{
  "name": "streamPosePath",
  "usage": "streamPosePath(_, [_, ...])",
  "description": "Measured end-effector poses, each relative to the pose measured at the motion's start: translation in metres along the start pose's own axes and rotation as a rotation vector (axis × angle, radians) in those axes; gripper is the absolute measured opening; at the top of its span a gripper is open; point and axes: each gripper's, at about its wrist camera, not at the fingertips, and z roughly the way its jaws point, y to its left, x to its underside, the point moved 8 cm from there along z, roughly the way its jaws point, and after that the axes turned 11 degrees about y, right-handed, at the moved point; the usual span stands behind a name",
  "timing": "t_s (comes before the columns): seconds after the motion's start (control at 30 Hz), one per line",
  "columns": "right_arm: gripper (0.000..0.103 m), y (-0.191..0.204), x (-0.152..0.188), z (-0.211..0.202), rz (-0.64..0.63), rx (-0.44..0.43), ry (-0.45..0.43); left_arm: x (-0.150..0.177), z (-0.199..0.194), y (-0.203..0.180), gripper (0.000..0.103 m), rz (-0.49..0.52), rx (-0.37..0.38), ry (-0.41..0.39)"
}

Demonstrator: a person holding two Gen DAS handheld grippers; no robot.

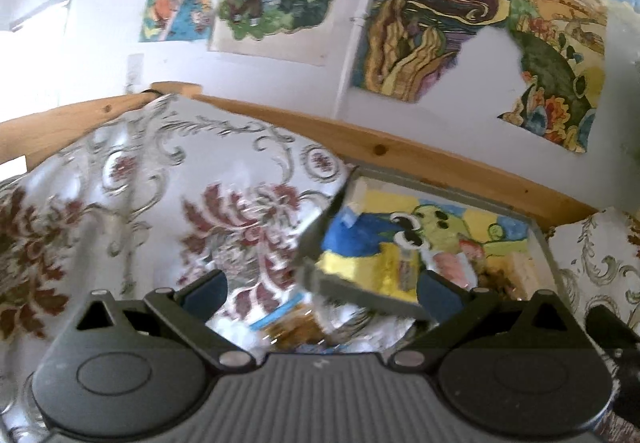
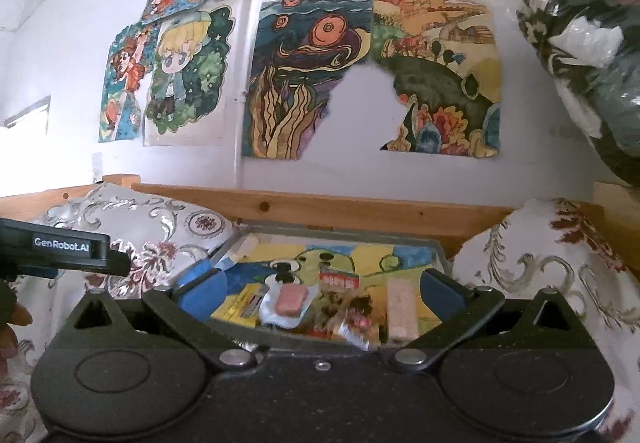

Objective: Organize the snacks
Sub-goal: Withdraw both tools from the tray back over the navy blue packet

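Black housing fills the foreground as I run both grippers over a patterned cloth [image 1: 120, 203]. My left gripper [image 1: 320, 295] hangs with its blue-padded fingers [image 1: 206, 293] spread wide and nothing between them; just below lies what looks like a crinkly wrapper [image 1: 288, 319], too blurred for me to name. Its right finger sits at the near corner of a grey tray [image 1: 360, 297], which looks tilted in this view.

My right gripper [image 2: 318, 295] is likewise wide open and empty, poised just above the tray's near rim [image 2: 260, 339]. Inside, on a yellow-and-blue cartoon liner, the snacks lie in a loose cluster: a pink block [image 2: 291, 301] on a pale packet, a red-and-white wrapper [image 2: 339, 281] behind it, a heap of small crumpled packets [image 2: 352, 319] in the middle, and a long pale bar [image 2: 401, 309] to their right.

A pine rail [image 2: 340, 209] runs behind the tray beneath colourful drawings [image 2: 304, 83] taped to the white wall. The left gripper's arm, marked GenRobot.AI, enters the right view from the left.
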Motion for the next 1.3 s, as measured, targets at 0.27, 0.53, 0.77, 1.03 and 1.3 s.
streamPosePath(0.27, [0.102,0.02,0.034,-0.031,-0.032,-0.003,0.069,0.033,-0.02,0.035,0.103,-0.009,-0.031,0.021])
streamPosePath(0.53, [0.102,0.04,0.067,-0.046,-0.043,-0.021,0.162,0.071,-0.028,0.061,0.103,0.018,-0.068,0.057])
streamPosePath(0.77, [0.102,0.042,0.093,-0.044,0.004,-0.03,0.275,0.105,-0.033,0.079,0.103,0.023,-0.101,0.098])
streamPosePath(1.03, [0.102,0.048,0.113,-0.038,-0.012,-0.028,0.362,0.13,-0.031,0.08,0.103,0.086,-0.108,0.149])
streamPosePath(1.3, [0.102,0.057,0.12,-0.03,-0.037,-0.044,0.398,0.136,-0.028,0.084,0.103,0.1,-0.12,0.173])
